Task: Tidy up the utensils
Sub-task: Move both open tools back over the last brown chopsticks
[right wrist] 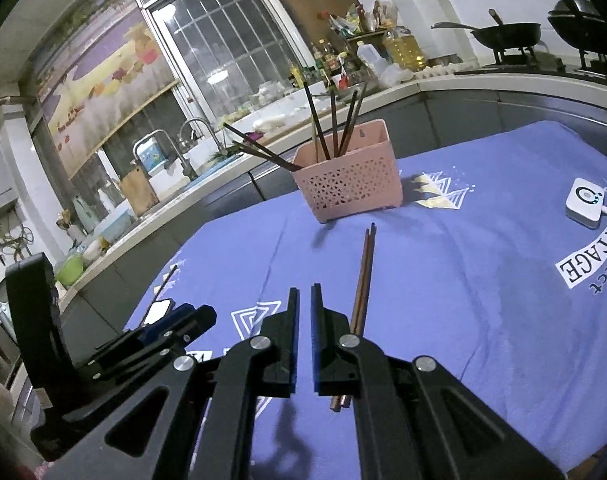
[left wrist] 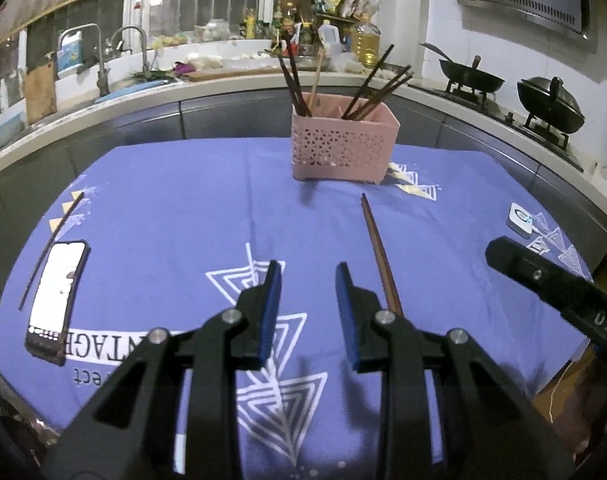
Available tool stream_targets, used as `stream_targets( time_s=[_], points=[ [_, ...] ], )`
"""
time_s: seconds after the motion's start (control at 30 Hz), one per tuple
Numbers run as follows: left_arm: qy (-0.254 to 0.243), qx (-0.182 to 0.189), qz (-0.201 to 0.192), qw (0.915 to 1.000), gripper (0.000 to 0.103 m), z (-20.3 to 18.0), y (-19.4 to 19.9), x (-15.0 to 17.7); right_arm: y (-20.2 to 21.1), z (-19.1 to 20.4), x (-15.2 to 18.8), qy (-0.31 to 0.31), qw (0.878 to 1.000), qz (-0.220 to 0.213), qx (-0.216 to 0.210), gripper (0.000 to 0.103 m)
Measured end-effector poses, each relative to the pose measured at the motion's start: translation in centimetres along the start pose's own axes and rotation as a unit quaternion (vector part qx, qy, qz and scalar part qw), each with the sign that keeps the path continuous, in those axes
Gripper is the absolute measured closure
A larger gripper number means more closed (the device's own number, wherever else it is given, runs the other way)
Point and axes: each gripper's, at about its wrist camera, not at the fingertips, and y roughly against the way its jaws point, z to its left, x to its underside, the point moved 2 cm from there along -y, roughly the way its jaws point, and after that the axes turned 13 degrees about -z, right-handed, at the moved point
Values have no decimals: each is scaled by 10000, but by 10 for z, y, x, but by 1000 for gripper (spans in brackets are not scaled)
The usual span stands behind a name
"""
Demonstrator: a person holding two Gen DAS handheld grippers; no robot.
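We found most chopsticks already standing in the pink holder [left wrist: 343, 148] ahead. A chopstick pair [right wrist: 363, 280] lay just right of the right gripper [right wrist: 304, 300], fingers nearly closed, empty. Left gripper [left wrist: 308, 280] spread, empty; one thin stick [left wrist: 49, 252] lay far left.

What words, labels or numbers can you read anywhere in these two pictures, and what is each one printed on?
"NTAGE", in a white banner with its first letters cut off, on the purple printed tablecloth.
"fect", small dark script beside that banner; the start is cut off.
"DAS", partly cut off, on the black arm of the right hand-held gripper.
The lit screen of the black smartphone: too blurred to read.
The bottles on the counter: labels too small.
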Motion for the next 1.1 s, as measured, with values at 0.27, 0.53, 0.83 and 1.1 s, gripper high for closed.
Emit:
stream_targets(
  time_s=[0.27, 0.53, 0.83, 1.1],
  points=[
    [57, 157, 147, 9998, 77, 2, -23, 7, -29, -20, 12, -89, 9986, 408, 312, 97],
    [48, 17, 236, 9997, 77, 12, -38, 14, -57, -21, 29, -72, 9961, 825, 298, 85],
    [70, 126, 377, 9992, 77, 12, -52, 19, -56, -21, 28, 136, 9955, 816, 461, 43],
    [-18, 62, 298, 9995, 77, 11, -55, 16, -61, -23, 25, 239, 9952, 774, 544, 44]
  ],
)
